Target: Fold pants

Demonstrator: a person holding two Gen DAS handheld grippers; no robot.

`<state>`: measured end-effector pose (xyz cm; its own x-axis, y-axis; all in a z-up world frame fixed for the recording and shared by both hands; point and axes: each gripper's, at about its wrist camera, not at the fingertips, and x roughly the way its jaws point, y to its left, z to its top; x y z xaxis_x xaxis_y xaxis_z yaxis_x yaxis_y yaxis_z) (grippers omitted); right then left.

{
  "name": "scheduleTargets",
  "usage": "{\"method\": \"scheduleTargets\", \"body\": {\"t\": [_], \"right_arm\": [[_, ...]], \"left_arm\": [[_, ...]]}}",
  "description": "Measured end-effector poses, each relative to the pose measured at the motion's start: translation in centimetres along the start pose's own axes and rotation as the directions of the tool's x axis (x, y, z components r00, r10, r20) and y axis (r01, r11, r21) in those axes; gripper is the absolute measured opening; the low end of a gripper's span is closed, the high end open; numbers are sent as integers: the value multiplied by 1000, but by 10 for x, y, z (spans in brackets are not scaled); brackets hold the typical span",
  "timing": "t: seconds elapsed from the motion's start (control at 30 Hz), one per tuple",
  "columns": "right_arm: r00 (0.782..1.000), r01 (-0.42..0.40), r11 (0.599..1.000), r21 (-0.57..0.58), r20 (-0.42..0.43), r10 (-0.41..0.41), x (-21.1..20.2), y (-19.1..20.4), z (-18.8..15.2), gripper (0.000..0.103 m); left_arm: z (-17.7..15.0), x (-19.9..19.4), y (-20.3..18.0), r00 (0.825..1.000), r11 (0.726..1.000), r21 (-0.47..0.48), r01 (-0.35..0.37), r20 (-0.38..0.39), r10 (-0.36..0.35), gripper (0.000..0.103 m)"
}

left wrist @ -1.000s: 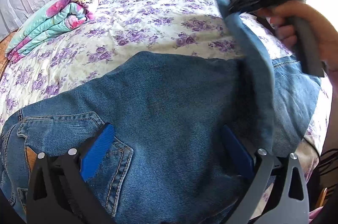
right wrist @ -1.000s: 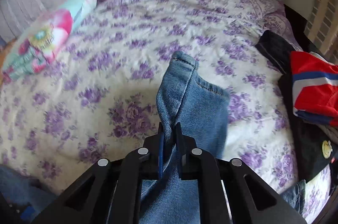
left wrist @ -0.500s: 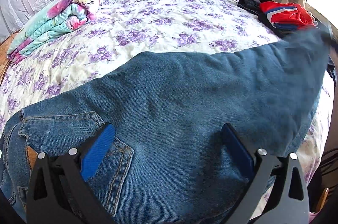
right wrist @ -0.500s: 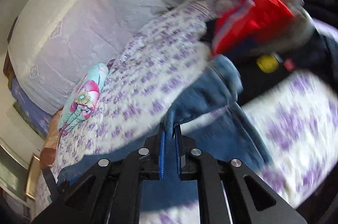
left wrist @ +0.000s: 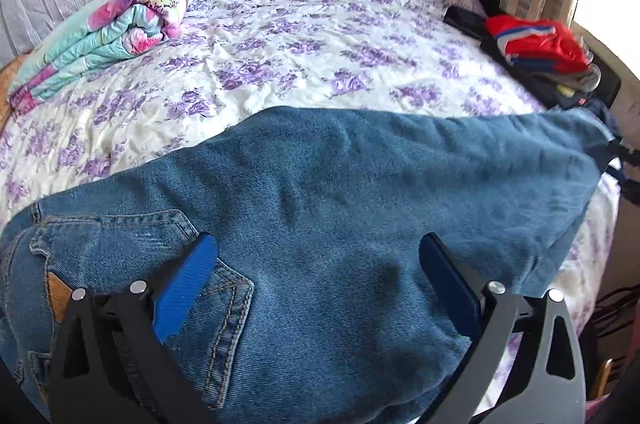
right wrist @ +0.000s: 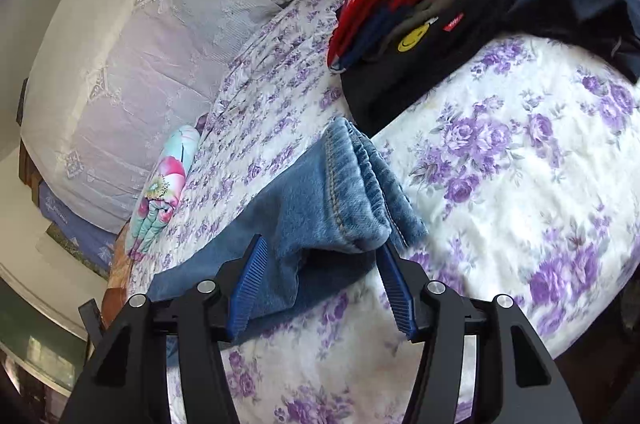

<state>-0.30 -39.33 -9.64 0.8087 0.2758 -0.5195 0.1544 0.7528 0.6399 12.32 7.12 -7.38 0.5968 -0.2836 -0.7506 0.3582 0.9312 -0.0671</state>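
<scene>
Where spread: 1 jeans [left wrist: 320, 224], 2 grippers [left wrist: 316, 284] [right wrist: 320, 276].

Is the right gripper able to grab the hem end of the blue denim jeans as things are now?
Probably yes. The right gripper has its jaws open on either side of the stitched hem of the blue denim jeans, which lies on the purple-flowered bedsheet with nothing covering it.
</scene>
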Motion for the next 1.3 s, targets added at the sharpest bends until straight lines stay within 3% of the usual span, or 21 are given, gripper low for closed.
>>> {"method": "scheduleTargets", "body": {"t": [0.07,0.13,0.2,0.27,0.33,0.43,0.5,0.53,0.57,0.7,0.8,0.9,0.93,1.03,1.1,1.2,1.3], "right_arm": [[999,-14,999,47,-49,16,11,-8,10,58],[998,-15,998,54,-55,18,17,-7,21,39],[1000,15,997,-71,2,-14,14,17,37,24],[997,-8,983,-186,70,21,0,40,47,21],[983,-103,966,-236,122,135,-12,53,56,21],[977,-143,972,-189,132,170,-10,34,63,21],[996,-60,995,-86,65,65,12,2,59,21],[999,45,998,-51,13,-44,27,-15,52,24],[994,105,993,-49,-18,-106,34,-24,46,36],[987,161,983,-93,27,-159,3,-10,29,52],[996,80,973,-218,67,-66,-26,38,4,57],[991,-134,939,-316,-40,128,-28,88,-32,57],[972,-230,921,-313,-118,203,-17,103,-47,57],[904,-389,886,-253,-289,315,19,125,-83,49],[879,-407,890,-207,-354,319,44,130,-97,44],[859,-404,908,-112,-387,335,69,125,-108,43],[856,-411,909,-68,-372,359,75,127,-107,43]], "left_arm": [[0,-1,3,1000,1000,-16,18,7,-18,99],[0,-1,2,1000,1000,-13,16,8,-16,99],[0,-1,2,1000,1000,-12,15,13,-15,99],[-1,-4,4,999,999,-23,29,22,-28,99],[-1,-6,8,998,997,-46,58,34,-56,99],[-2,-11,16,995,993,-75,96,48,-93,99],[-3,-15,18,994,992,-76,99,44,-96,99],[-5,-19,19,994,992,-64,107,43,-105,99],[-6,-22,21,993,992,-55,109,45,-107,99],[-14,-35,30,998,999,0,48,49,-48,99],[-22,-40,30,997,998,51,36,68,-39,99],[-27,-37,23,996,995,94,15,82,-22,99],[-27,-38,20,996,994,108,21,86,-30,99],[-30,-42,19,992,991,123,57,102,-70,99],[-32,-46,23,988,990,111,92,114,-105,99],[-32,-48,28,982,988,83,128,126,-138,99],[-32,-49,31,978,986,70,150,135,-158,99]]}}
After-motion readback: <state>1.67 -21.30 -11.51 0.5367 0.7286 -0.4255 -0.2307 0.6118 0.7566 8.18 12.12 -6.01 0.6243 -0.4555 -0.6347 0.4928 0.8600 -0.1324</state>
